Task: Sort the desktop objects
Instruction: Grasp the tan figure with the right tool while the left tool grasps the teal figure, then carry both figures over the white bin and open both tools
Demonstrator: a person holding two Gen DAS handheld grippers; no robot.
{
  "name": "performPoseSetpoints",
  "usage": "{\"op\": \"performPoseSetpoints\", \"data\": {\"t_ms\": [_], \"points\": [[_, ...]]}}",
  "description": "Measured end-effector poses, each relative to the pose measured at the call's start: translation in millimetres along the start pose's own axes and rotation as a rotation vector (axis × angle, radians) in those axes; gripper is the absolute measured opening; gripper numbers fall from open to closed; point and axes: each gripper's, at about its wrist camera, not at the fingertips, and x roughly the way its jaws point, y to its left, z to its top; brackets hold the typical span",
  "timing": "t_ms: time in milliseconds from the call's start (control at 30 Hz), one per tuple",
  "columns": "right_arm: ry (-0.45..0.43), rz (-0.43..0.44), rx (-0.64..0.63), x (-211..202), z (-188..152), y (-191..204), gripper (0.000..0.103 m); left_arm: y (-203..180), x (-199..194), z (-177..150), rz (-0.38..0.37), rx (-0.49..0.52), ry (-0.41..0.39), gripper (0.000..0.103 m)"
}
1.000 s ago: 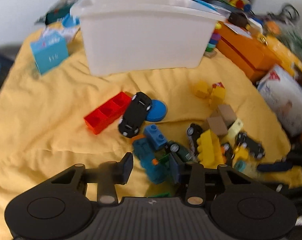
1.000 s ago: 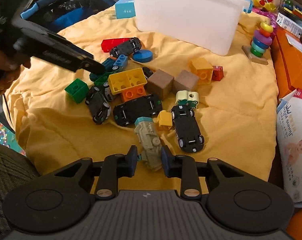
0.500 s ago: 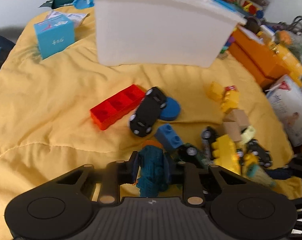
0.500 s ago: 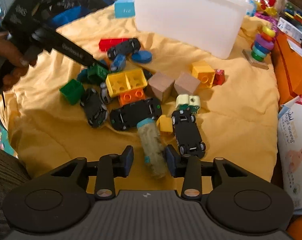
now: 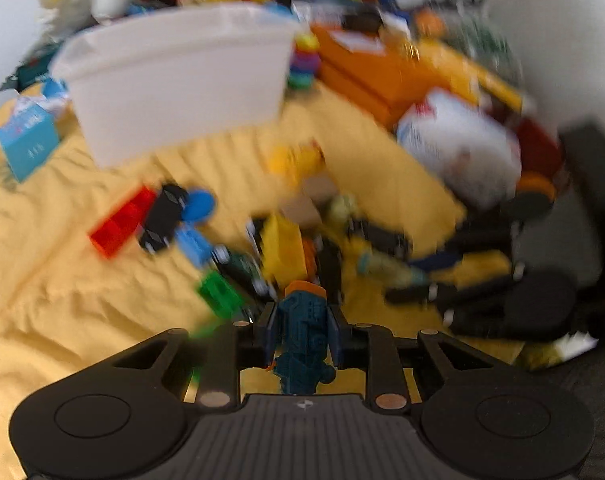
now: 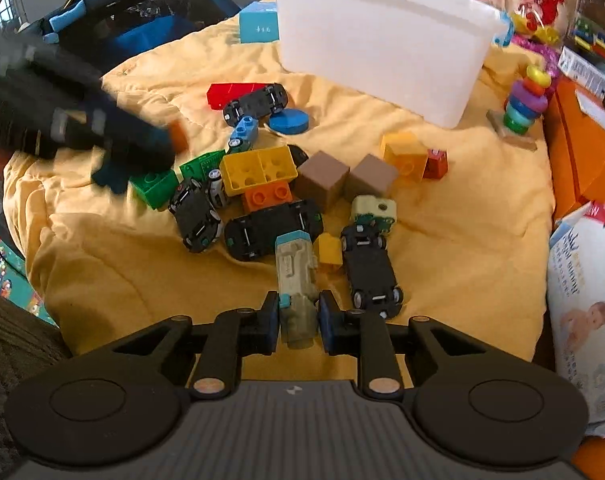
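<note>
Clamped between the pads of the left gripper [image 5: 301, 330] is a dark teal toy vehicle [image 5: 302, 340] with an orange end, which is held clear of the yellow cloth [image 5: 62, 300]; the left wrist view is heavily blurred. In the right wrist view the same gripper [image 6: 158, 144] is seen as a dark smear at the left, above the green blocks [image 6: 158, 186], with the orange tip of the toy showing.

Jaws of the right gripper [image 6: 299, 322] are closing, and a beige toy truck [image 6: 296, 280] with a teal cab end is seen between the pads, which appear to press on its rear; the truck lies lengthwise on the cloth.

Just beyond the truck, a small yellow block [image 6: 329, 249] and a black toy car [image 6: 369, 270] are found to its right, and another black car [image 6: 272, 226] lies across its front. Farther out are an orange brick [image 6: 268, 196], a yellow two-hole brick [image 6: 258, 169], two brown cubes [image 6: 344, 180], a pale green block [image 6: 373, 210] and a third black car [image 6: 196, 216]. Nearer the white bin [image 6: 382, 40] a red brick [image 6: 226, 94], a black car [image 6: 256, 103] and a blue disc [image 6: 288, 120] are seen. A ring stacker [image 6: 524, 104] stands to the right of the bin.
</note>
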Motion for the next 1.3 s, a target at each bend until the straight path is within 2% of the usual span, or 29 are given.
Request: {"op": "performPoseSetpoints", "data": {"t_ms": [67, 200, 433, 533, 567, 633, 667, 833, 1067, 1300], "points": [[0.001, 0.003, 0.000, 1, -2, 1, 0.023, -3, 11, -7, -0.011, -0.008, 0.021, 0.029], [0.022, 0.018, -0.019, 3, -6, 5, 0.027, -10, 26, -19, 0.011, 0.002, 0.045, 0.029], [0.035, 0.013, -0.037, 0, -11, 4, 0.034, -10, 21, -33, 0.041, -0.009, 0.061, 0.033], [0.028, 0.024, -0.028, 0, -12, 3, 0.034, -6, 21, -40, 0.020, -0.027, 0.063, 0.033], [0.026, 0.031, -0.026, 1, -12, 3, 0.034, -5, 21, -41, 0.017, -0.028, 0.060, 0.028], [0.028, 0.044, -0.023, 4, -12, 4, 0.026, -7, 19, -38, 0.014, -0.017, 0.056, 0.028], [0.029, 0.046, -0.026, 5, -12, 5, 0.026, -7, 17, -36, 0.013, -0.008, 0.052, 0.028], [-0.006, 0.028, -0.041, -6, -6, 7, 0.024, -6, -5, -16, 0.008, -0.003, -0.035, 0.028], [-0.105, -0.014, -0.011, -34, 19, -1, 0.024, 3, -44, 31, 0.039, 0.024, -0.227, 0.028], [-0.248, -0.076, 0.035, -56, 55, -18, 0.024, 25, -55, 85, 0.098, 0.085, -0.313, 0.028]]}}
